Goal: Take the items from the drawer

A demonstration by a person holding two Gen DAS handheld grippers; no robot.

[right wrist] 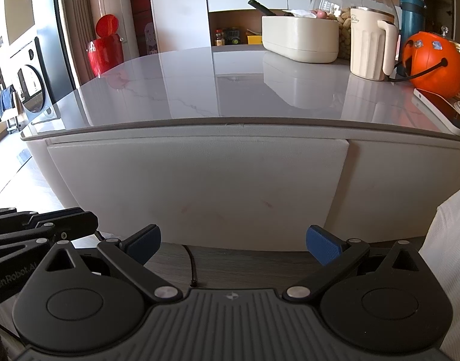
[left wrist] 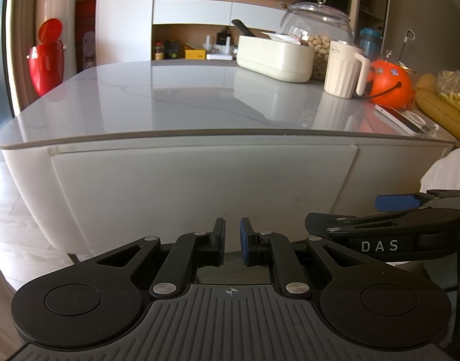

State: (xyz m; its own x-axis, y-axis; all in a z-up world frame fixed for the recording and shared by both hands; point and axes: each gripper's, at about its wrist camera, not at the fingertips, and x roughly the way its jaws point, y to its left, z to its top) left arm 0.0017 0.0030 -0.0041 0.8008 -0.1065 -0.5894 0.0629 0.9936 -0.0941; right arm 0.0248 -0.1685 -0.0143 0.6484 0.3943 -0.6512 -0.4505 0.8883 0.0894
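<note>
My left claw (left wrist: pixel 232 240) is nearly closed on nothing. My right claw (right wrist: pixel 233 245) is wide open and empty. Just ahead, the drawer (right wrist: pixel 197 192) under the worktop (right wrist: pixel 230 90) looks shut, so everything is left to do.

drawer (right wrist: pixel 197 192) closed with contents hidden, phone (right wrist: pixel 440 114) cut by right frame edge, shelf items (left wrist: pixel 181 51) too small to identify

Daylight enters from the left of both frames, glaring off the glossy tabletop (left wrist: pixel 181 96). Focus is sharp; fisheye bending curves the edges, and corners go dark.
</note>
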